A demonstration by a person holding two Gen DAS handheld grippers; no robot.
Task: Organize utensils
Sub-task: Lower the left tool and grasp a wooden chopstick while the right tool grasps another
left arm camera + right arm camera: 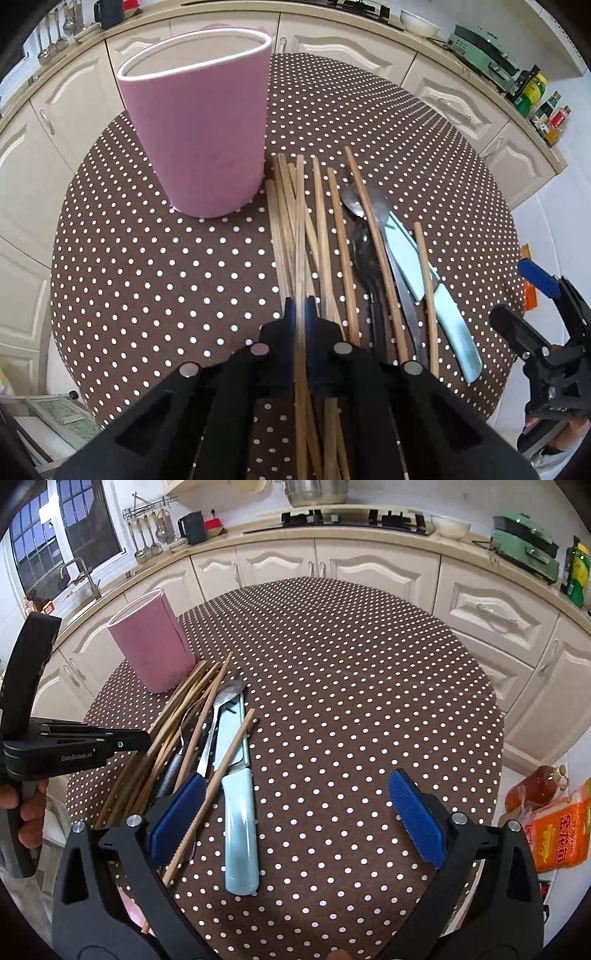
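- Left wrist view: the left gripper (300, 306) is clamped tight on a chopstick (300, 236) from the near end of the pile, so I'd say we're at the very first pick, with nothing visibly in the pink holder (195, 122) yet.
- Same view, layout: the holder stands upright at the far left of the polka-dot table (147, 266), and the utensils lie just to its right, with the nearest chopsticks' far tips just beside its base.
- Same view, next move, my guess: lift the stick clear of its neighbours, tip it upright and drop it in the holder. It crosses other sticks, so they might drag along.
- Same view, count: roughly nine or ten wooden chopsticks (they overlap, hard to be sure), two metal spoons (364, 206), one dark blade I can't identify, and one pale-blue-handled knife (443, 302).
- Right wrist view: the right gripper (295, 816) has its jaws spread wide with nothing between them, hovering over the near end of the knife (240, 823).
- Same view: one stray chopstick (221, 775) lies across the knife, and the left gripper (146, 740) reaches in from the left over the bundle.
- Same view, count: one holder (151, 646), one knife and two spoons again.
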